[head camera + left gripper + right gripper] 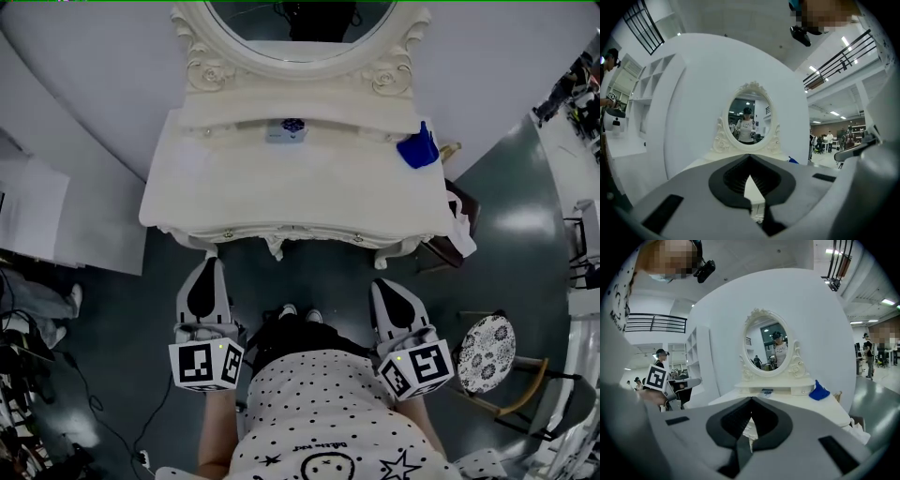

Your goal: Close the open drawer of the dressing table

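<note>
The cream dressing table [234, 192] with its oval mirror [300, 23] stands in front of me, also in the left gripper view [747, 124] and the right gripper view [806, 404]. Its front edge with two small knobs [228, 233] looks flush. A small pale piece with a blue thing on it [286, 130] juts from the middle of the low back shelf; I cannot tell if it is a drawer. My left gripper [210, 265] [750, 157] and right gripper [382, 285] [751, 400] are both shut and empty. They hang just short of the table's front, apart from it.
A blue cloth [417, 150] lies at the table's back right. A chair with white cloth [459, 225] stands beside the table's right end. A stool with a patterned seat [486, 352] is at my right. Cables [94, 403] trail on the floor at left.
</note>
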`<action>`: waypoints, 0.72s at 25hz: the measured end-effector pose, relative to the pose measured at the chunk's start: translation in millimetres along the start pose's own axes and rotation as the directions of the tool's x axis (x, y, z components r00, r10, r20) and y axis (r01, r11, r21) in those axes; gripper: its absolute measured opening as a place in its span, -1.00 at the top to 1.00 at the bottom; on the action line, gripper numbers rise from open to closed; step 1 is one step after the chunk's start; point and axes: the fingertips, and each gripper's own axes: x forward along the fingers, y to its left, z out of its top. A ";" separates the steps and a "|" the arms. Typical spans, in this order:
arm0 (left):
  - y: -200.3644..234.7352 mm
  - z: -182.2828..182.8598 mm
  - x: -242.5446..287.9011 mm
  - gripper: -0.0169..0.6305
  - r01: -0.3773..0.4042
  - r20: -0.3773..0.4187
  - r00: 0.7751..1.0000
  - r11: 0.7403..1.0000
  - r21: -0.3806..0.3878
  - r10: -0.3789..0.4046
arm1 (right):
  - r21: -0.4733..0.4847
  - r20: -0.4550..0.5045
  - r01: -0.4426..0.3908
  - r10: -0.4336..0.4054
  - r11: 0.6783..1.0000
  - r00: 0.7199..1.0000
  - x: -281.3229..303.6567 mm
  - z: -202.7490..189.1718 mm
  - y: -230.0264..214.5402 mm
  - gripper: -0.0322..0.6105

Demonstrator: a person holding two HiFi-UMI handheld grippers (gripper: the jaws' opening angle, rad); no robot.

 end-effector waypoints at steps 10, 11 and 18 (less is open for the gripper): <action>-56.5 35.4 -41.5 0.91 0.083 0.101 0.991 0.996 0.022 -0.085 | -0.013 0.045 -0.048 0.049 0.999 0.998 2.6 13.8 12.5 0.87; -62.5 32.2 -44.1 0.91 0.098 0.099 0.990 0.995 0.009 -0.099 | -0.011 0.050 -0.053 0.053 0.999 0.997 1.3 15.3 14.4 0.87; -85.7 9.9 -48.0 0.91 0.175 0.069 0.983 0.983 -0.060 -0.171 | -0.016 0.076 -0.070 0.071 0.997 0.995 -7.5 16.9 23.8 0.87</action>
